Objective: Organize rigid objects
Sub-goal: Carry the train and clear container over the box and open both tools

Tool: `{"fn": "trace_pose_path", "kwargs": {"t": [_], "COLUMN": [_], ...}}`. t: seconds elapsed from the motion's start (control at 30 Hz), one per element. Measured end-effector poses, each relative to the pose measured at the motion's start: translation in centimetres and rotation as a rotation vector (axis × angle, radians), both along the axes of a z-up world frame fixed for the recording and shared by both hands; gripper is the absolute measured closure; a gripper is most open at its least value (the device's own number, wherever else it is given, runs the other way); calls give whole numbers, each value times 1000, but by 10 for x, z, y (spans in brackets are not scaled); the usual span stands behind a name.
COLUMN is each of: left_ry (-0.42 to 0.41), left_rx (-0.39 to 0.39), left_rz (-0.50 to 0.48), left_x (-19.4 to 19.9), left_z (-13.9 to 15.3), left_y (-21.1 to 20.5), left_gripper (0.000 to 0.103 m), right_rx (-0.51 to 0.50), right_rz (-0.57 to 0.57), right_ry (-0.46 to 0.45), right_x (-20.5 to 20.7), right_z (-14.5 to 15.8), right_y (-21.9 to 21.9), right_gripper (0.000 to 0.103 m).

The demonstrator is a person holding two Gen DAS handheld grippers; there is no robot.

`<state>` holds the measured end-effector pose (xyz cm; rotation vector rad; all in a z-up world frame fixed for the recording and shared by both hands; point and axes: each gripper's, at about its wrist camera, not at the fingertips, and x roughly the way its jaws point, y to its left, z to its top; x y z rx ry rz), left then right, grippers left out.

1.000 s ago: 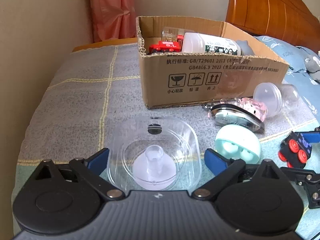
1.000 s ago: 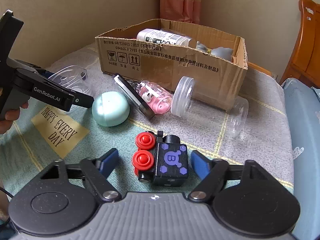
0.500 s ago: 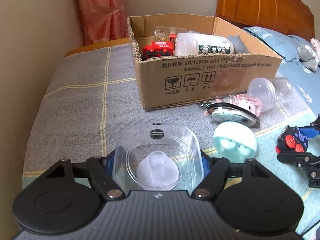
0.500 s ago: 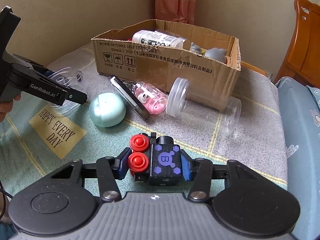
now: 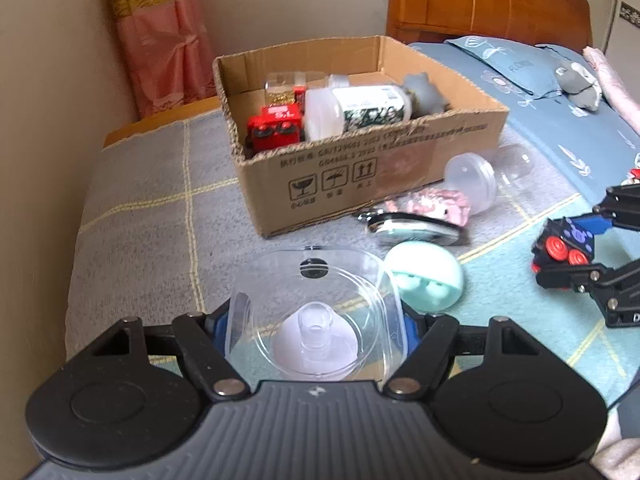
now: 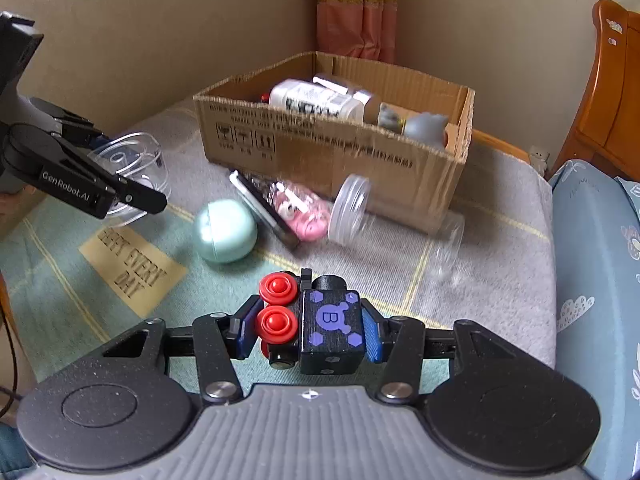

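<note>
The left gripper [image 5: 316, 322] had its jaws clamped on a clear tub [image 5: 316, 304], held just above the bed [image 5: 140, 216] in front of the box [image 5: 360, 184]. The right gripper [image 6: 308, 330] gripped a black toy train [image 6: 316, 328] across its sides, also clear of the blanket.

The tub looked the riskier hold, in my judgement: thin, slick, springy plastic pinched at its walls could flex and squirt out, or crack if squeezed harder. The train was caught on a block face on one side and by its red wheels [image 6: 278, 304] on the other, so it could twist in the jaws. Both hands heading for the box together might collide over it, or a gripper might knock its near wall.

The box already held a red truck [image 5: 276, 130], a white bottle [image 5: 356, 110] lying on its side, a grey figure [image 5: 426, 92] and a small jar [image 5: 288, 84]. Outside it, near the front wall, lay a mint egg [image 5: 424, 276], a pink toy [image 5: 436, 206], a mirror [image 5: 412, 230] and a clear jar [image 5: 476, 186] on its side; I could see nothing inside that jar.
</note>
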<state>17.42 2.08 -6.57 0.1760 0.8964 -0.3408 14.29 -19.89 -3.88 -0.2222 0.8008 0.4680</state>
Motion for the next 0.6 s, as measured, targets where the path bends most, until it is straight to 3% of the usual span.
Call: {"fn": "trace_pose_path", "kwargs": {"t": [0.33, 0.6], "left_ry": [-33, -101], "left_rx": [-20, -12], "left_rz": [-39, -94], "left_x": [19, 62], "left_z": [45, 86], "left_y": [-3, -22], "left_gripper": [29, 29], "right_rx": [33, 53], "right_rz": [26, 19], "right_ry": [-79, -163], "right_x": [23, 68], "right_z": [46, 80], "right_y": [-7, -8], "right_gripper": [48, 48]}}
